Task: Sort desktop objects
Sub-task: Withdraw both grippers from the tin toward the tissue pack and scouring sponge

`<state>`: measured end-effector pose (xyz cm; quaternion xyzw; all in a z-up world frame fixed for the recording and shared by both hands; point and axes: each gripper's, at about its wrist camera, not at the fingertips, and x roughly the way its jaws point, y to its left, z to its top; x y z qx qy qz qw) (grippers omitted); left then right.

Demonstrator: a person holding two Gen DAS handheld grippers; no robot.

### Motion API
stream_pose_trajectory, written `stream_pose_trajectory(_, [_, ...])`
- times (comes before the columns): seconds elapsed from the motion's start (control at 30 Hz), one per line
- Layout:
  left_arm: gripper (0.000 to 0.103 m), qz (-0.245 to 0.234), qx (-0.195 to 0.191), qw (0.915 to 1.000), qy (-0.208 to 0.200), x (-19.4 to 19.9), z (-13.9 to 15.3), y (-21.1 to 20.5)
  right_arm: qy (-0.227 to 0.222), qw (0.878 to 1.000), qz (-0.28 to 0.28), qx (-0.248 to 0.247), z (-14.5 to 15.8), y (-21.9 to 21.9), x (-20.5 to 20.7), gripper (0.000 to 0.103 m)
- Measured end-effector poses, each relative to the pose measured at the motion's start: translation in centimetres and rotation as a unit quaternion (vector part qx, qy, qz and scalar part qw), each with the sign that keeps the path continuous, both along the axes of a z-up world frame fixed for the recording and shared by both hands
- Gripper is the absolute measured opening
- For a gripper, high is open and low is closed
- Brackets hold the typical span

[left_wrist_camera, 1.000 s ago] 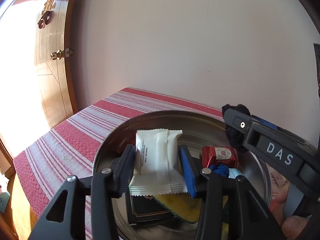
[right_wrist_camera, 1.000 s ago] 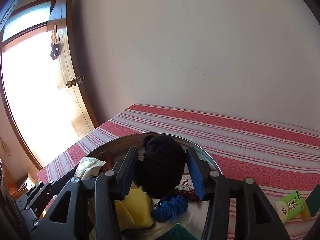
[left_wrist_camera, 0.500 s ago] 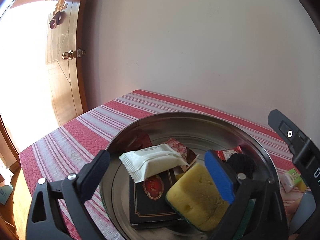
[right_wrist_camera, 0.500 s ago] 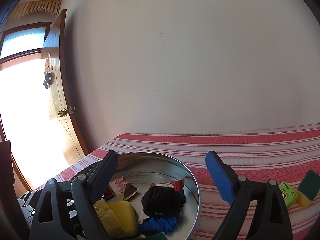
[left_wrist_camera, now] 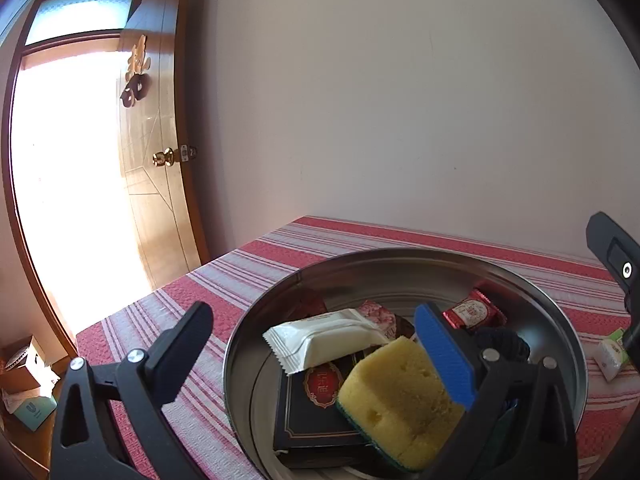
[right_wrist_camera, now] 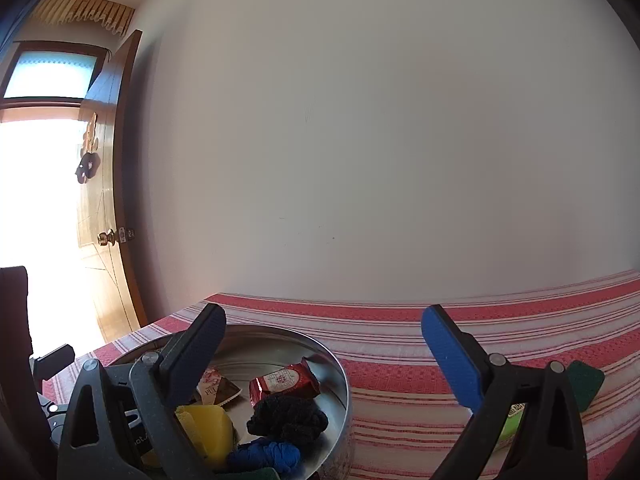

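Both our grippers, left gripper and right gripper, have just been opening; nothing sits between the jaws. White packet, center of the metal tin, looks light and crinkly. We'd pinch its flat sides.

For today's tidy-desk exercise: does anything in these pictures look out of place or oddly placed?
Yes. A green-labelled packet lies on the striped cloth outside the metal tin, while the other items sit inside. The yellow sponge leans tilted on a dark box.
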<state>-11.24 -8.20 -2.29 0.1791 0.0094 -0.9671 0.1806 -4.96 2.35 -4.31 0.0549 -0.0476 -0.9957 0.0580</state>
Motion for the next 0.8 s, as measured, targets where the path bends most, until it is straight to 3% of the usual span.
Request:
stream_pose_trajectory(0.17, [0.102, -0.005, 0.005, 0.9999, 0.010, 0.6, 0.0, 0.5, -0.006, 1.000, -0.008, 0.030, -0.2, 0.1, 0.7, 0.100])
stream_pose_trajectory(0.47, [0.102, -0.030, -0.010, 0.9993, 0.018, 1.2, 0.0, 3.1, -0.006, 0.999, -0.044, -0.013, -0.3, 4.2, 2.6, 0.100])
stream_pose_trajectory(0.8, [0.102, -0.071, -0.027, 0.9970, 0.014, 1.7, 0.2, 6.4, -0.016, 0.995, -0.095, 0.012, -0.3, 7.5, 3.4, 0.100])
